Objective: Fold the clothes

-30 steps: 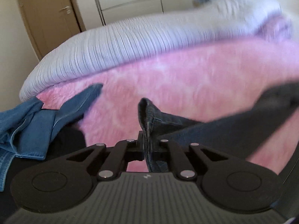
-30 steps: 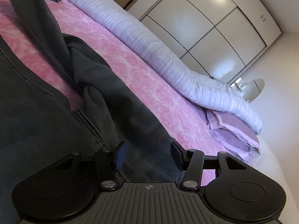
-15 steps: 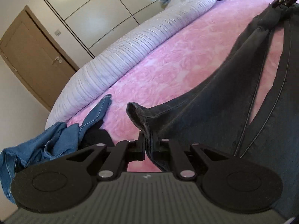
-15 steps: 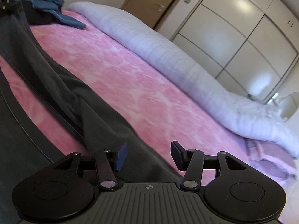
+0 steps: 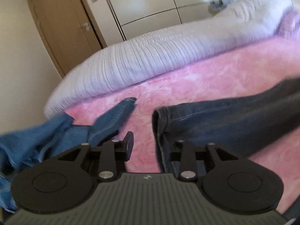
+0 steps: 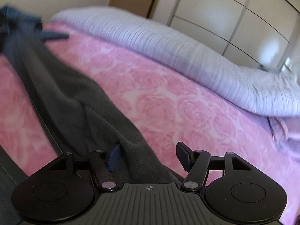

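From my left gripper [image 5: 148,146] I see the fingers spread apart with nothing pinched; the hem of the dark jeans [image 5: 221,120] lies just in front of the right-hand finger, and I cannot tell whether it touches. The jeans stretch away to the right across the pink blanket [image 5: 215,82] on the bed. A blue denim garment [image 5: 56,136] sits crumpled to the left. My right gripper [image 6: 148,155] also has its fingers wide apart, and the jeans' fabric runs between them without being clamped. Beyond lie a rolled white duvet [image 6: 168,46], a wardrobe [image 6: 234,15] and a wooden door [image 5: 61,22].
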`<state>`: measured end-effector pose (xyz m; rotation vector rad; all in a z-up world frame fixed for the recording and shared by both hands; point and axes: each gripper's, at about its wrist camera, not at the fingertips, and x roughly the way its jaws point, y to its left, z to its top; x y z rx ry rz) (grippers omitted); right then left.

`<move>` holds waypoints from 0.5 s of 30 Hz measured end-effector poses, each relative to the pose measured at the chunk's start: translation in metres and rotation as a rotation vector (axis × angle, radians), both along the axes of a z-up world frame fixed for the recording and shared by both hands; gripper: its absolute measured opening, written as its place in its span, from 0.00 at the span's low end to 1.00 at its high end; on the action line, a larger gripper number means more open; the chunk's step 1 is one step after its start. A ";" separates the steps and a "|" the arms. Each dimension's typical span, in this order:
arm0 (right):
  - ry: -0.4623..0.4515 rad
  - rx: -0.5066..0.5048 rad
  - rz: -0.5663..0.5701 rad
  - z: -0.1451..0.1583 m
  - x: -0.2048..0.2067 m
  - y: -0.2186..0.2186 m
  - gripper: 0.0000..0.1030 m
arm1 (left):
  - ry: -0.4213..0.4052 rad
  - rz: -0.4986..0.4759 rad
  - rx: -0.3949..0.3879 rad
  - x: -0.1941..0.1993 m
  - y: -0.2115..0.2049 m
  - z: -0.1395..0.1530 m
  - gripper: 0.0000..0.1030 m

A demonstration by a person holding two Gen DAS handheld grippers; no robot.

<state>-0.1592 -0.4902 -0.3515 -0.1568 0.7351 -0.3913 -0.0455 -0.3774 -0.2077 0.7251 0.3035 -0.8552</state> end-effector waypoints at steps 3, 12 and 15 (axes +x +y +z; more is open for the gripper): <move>-0.043 -0.034 -0.034 0.011 -0.033 0.013 0.61 | -0.106 -0.017 0.052 -0.024 0.006 -0.011 0.36; 0.003 -0.027 0.072 -0.003 -0.080 0.078 0.57 | -0.359 -0.481 0.295 -0.123 0.003 -0.066 0.37; 0.055 -0.038 0.100 -0.015 -0.068 0.082 0.55 | -0.458 -0.582 0.427 -0.123 -0.018 -0.094 0.37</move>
